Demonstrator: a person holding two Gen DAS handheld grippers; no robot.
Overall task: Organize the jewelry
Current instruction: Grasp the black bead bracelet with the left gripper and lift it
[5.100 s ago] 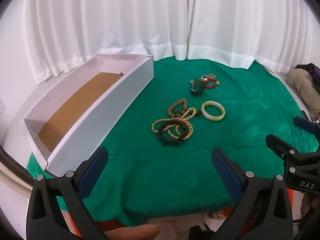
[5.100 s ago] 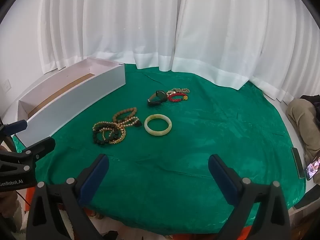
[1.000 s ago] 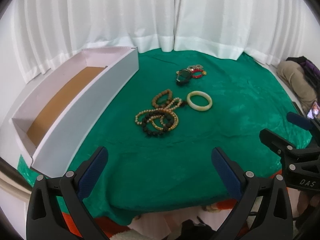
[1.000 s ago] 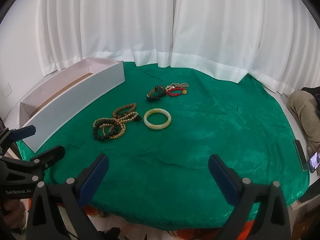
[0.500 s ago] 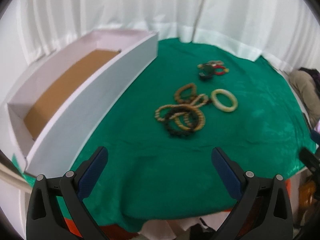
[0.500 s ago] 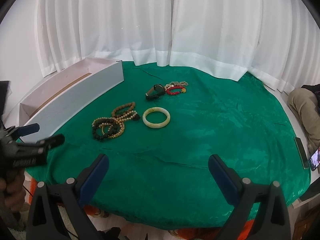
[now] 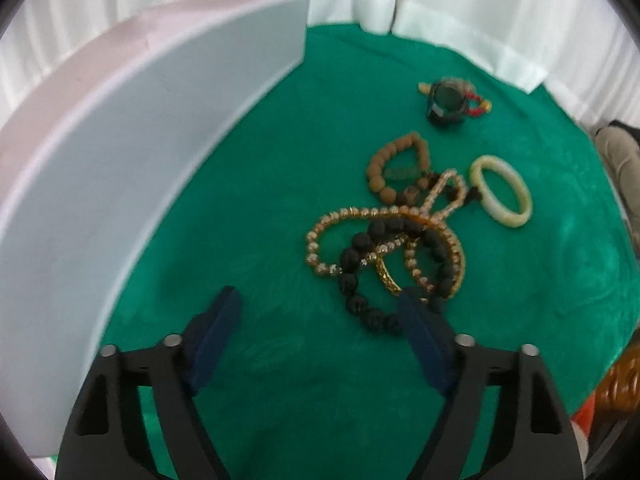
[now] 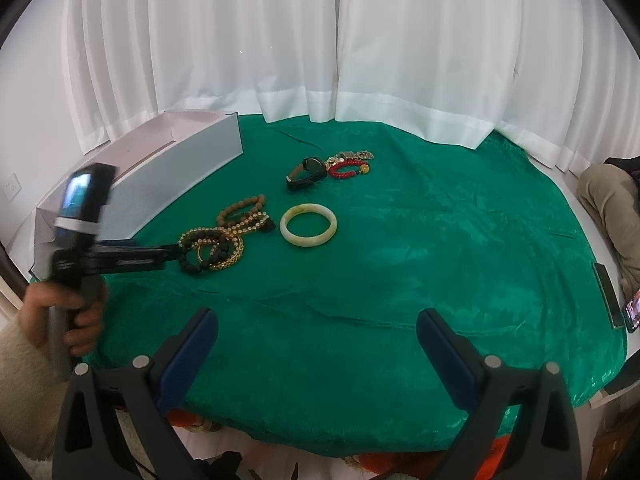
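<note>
A tangle of bead bracelets (image 7: 384, 248) (image 8: 212, 246), black, gold and brown, lies on the green cloth (image 7: 280, 184) (image 8: 420, 248). My left gripper (image 7: 320, 308) is open, low over the cloth, its right finger at the near edge of the black beads; it also shows in the right wrist view (image 8: 172, 250). A pale jade bangle (image 7: 502, 190) (image 8: 308, 225) lies to the right. A dark watch (image 7: 448, 100) (image 8: 306, 174) and a red bracelet (image 8: 348, 169) lie farther back. My right gripper (image 8: 316, 340) is open, above the table's near edge.
A long white box (image 7: 120, 152) (image 8: 172, 168) stands along the left of the cloth, close to my left gripper. White curtains (image 8: 320, 40) hang behind the table. A person's leg (image 8: 608, 196) and a phone (image 8: 632, 312) are at the right edge.
My left gripper has dropped and moved forward to the bead tangle, now close over the cloth. My right gripper has stayed almost still.
</note>
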